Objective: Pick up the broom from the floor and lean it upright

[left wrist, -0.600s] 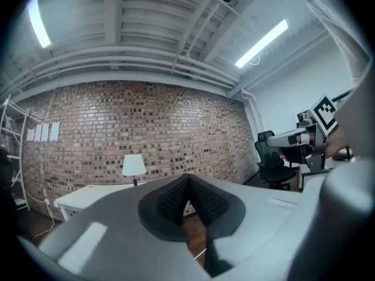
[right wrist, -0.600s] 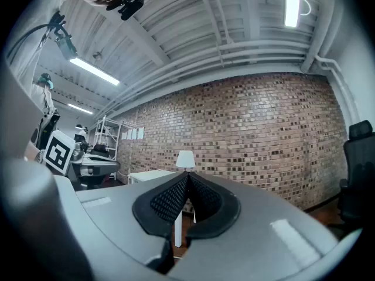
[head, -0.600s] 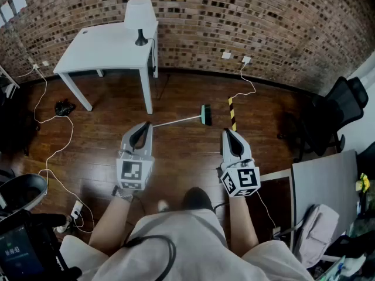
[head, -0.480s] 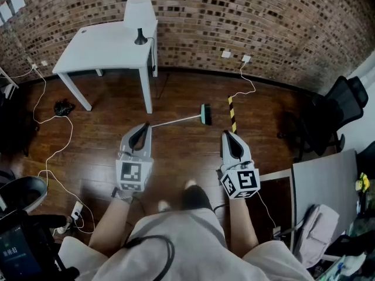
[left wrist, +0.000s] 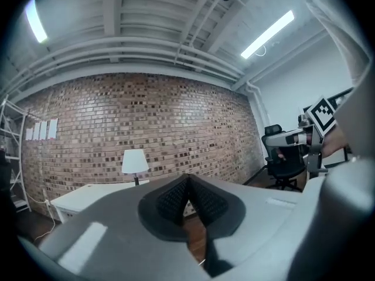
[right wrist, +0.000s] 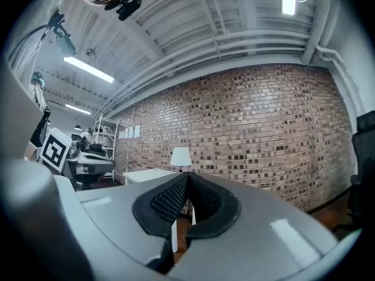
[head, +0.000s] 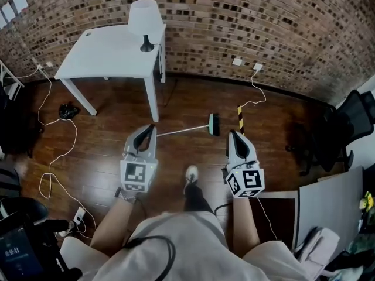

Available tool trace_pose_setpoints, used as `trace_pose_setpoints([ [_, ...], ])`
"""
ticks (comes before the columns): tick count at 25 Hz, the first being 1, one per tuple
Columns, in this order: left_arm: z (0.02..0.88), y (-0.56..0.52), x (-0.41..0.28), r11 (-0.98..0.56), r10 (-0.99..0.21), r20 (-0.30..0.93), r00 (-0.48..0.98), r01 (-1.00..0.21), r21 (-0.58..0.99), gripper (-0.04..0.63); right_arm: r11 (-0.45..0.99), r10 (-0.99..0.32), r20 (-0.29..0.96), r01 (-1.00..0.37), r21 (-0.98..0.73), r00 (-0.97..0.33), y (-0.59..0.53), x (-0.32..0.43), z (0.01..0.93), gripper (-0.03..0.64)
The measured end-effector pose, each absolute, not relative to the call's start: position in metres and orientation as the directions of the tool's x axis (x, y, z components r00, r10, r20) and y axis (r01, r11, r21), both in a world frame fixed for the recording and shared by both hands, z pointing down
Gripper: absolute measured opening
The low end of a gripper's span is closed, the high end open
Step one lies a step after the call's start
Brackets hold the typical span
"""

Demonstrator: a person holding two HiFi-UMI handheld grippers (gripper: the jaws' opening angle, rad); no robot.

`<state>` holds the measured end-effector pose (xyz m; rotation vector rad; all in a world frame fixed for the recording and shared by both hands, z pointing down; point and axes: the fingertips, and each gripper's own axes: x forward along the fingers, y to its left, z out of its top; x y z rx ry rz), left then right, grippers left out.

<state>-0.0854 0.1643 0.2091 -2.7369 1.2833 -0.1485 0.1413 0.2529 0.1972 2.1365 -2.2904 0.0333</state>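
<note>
The broom [head: 193,129] lies flat on the wooden floor, its thin pale handle running left and its teal head [head: 214,123] at the right. My left gripper [head: 150,129] is held level with its tips over the handle's left end, jaws shut and empty. My right gripper [head: 232,134] is also level, just right of the broom head, shut with nothing in it. In the left gripper view the closed fingertips [left wrist: 187,180] point at the brick wall; the right gripper view shows the same for its fingertips [right wrist: 187,177]. The broom is hidden in both gripper views.
A white table [head: 111,54] with a white lamp [head: 144,19] stands at the brick wall. White cables [head: 53,157] trail over the floor at left. A black-and-yellow striped strip [head: 240,115] lies by the broom head. An office chair [head: 351,122] and a grey desk [head: 334,198] are at right.
The person has stepped forward, one foot now ahead. Both grippers are nearer the broom; the right one now sits beside the broom head. Jaws stay shut.
</note>
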Motion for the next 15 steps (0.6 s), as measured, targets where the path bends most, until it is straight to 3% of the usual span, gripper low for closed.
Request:
trace_pose_setpoints([
  [15,0.18,-0.01,0.033,-0.56,-0.825,0.001,0.566,-0.817,-0.138,0.002,0.204,-0.979,-0.009,-0.978,0.032,-0.205,0.055,0.238,0.158,0.013],
])
